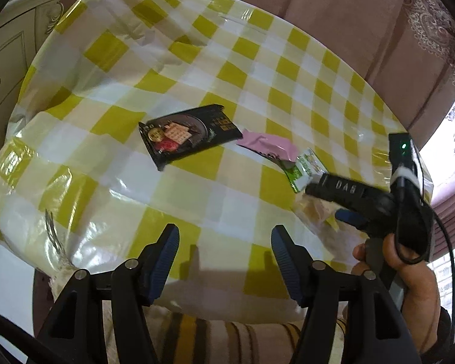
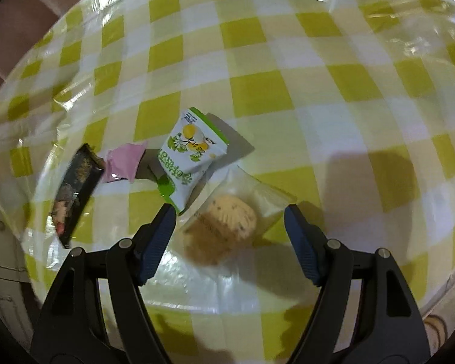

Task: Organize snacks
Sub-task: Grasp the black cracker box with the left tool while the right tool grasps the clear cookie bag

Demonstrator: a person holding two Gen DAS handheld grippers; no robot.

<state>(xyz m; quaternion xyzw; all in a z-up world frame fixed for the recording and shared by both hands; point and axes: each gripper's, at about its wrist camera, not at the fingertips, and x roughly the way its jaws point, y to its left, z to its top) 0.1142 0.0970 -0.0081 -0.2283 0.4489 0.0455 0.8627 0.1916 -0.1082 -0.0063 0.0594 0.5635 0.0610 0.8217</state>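
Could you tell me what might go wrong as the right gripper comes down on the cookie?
The green-and-white packet lies right beside the clear-wrapped cookie, near one finger of the open right gripper; closing may catch both. The clear wrapper looks thin, so a hard squeeze could crumble the cookie. The glossy checked tablecloth may let packets slide.

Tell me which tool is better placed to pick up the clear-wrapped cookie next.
Right. The right tool hangs open directly over the clear-wrapped cookie, which lies between its fingers. The left tool is open over bare tablecloth, off to the cookie's side.
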